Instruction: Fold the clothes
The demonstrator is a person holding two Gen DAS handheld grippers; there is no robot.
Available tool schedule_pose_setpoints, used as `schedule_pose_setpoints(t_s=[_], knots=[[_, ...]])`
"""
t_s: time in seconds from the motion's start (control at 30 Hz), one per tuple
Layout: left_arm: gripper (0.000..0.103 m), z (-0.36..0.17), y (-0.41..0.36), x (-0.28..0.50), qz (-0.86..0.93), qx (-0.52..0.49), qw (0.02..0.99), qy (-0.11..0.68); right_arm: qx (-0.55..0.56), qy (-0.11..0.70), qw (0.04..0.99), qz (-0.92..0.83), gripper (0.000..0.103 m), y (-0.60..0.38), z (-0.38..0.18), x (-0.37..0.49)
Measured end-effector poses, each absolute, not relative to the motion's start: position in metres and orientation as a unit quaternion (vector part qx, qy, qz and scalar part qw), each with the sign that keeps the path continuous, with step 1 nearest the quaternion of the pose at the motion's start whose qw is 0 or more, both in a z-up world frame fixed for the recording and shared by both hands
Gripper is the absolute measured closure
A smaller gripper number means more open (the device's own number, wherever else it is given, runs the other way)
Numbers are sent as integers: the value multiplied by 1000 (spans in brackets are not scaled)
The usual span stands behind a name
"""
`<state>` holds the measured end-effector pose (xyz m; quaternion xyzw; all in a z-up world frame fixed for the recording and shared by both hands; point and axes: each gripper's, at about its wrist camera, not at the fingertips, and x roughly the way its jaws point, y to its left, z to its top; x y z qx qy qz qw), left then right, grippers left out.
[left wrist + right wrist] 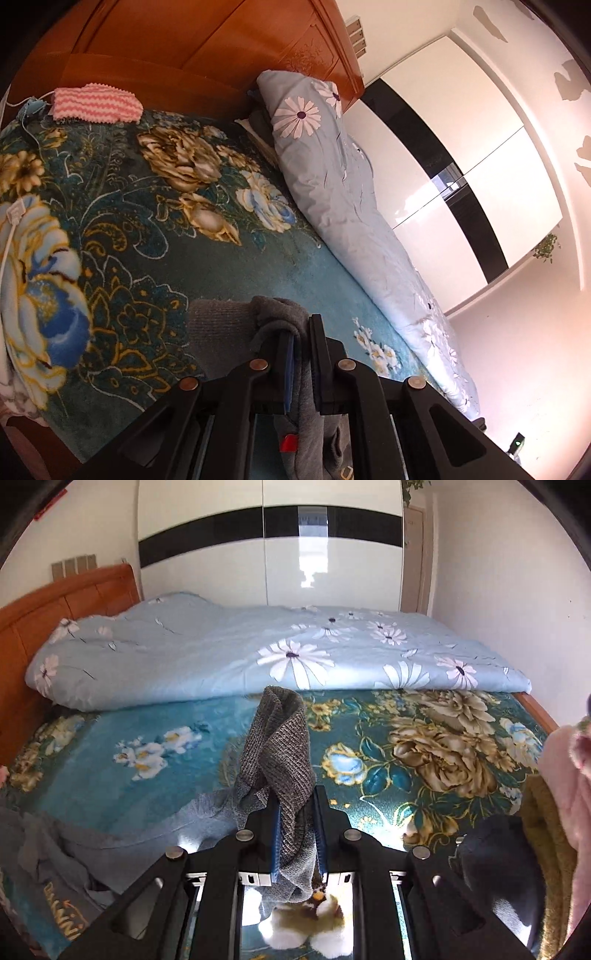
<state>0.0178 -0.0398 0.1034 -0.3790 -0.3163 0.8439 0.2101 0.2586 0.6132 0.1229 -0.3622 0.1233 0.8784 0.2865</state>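
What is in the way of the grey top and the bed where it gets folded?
Nothing visible. Both the left gripper and the right gripper already pinch the grey top, and the flowery blanket below it looks bare. The pale blue quilt lies farther back, and the pile of clothes sits off to the side.

Pink garment (569, 775) cropped at edge

Bright daylight, glare on wardrobe (314, 565), fisheye-warped, perhaps overexposed edges.

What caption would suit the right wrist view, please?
Right gripper clamps a grey ribbed knit garment above the teal floral blanket.
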Motion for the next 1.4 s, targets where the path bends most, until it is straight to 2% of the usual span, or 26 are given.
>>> schedule_pose_setpoints(t_s=[0.17, 0.23, 0.27, 0.3, 0.47, 0.53, 0.6, 0.7, 0.73, 0.87, 1.0, 1.07, 1.13, 1.17, 1.2, 1.23, 1.4], knots=[[94, 73, -41, 8, 839, -406, 197, -304, -411, 154, 284, 852, 82, 624, 70, 243], [94, 69, -44, 8, 839, -409, 197, -300, -404, 129, 284, 860, 73, 612, 76, 254], [94, 68, -44, 8, 838, -411, 199, -299, -399, 113, 283, 865, 59, 606, 80, 260], [94, 66, -44, 8, 837, -413, 201, -298, -393, 95, 291, 867, 52, 597, 91, 269], [94, 55, -37, 10, 827, -425, 216, -300, -349, -25, 302, 887, 33, 533, 141, 300], [93, 52, -33, 12, 824, -429, 219, -296, -340, -43, 266, 901, 31, 503, 154, 307], [93, 47, -32, 15, 822, -433, 222, -296, -346, -23, 176, 921, 31, 469, 150, 306], [89, 42, -30, 19, 817, -441, 223, -297, -397, 30, -3, 917, 31, 411, 112, 288], [87, 40, -30, 20, 816, -445, 223, -296, -407, 28, -35, 912, 31, 392, 99, 282], [79, 34, -30, 23, 809, -462, 222, -286, -443, 0, -77, 893, 31, 337, 54, 259], [77, 31, -30, 24, 804, -471, 226, -284, -475, 8, -53, 879, 31, 330, 25, 245], [78, 31, -30, 26, 802, -470, 228, -289, -478, 36, -40, 877, 33, 338, 21, 243], [80, 31, -31, 27, 798, -471, 228, -298, -475, 68, -32, 877, 45, 349, 21, 242], [81, 30, -32, 27, 797, -470, 227, -303, -476, 78, -29, 876, 63, 354, 20, 240], [84, 31, -33, 28, 796, -469, 225, -309, -477, 86, -26, 874, 90, 358, 20, 239], [89, 31, -35, 29, 795, -467, 225, -316, -479, 98, -28, 872, 96, 362, 19, 237], [96, 43, -40, 34, 800, -452, 223, -325, -428, 182, -58, 883, 96, 402, 50, 251]])
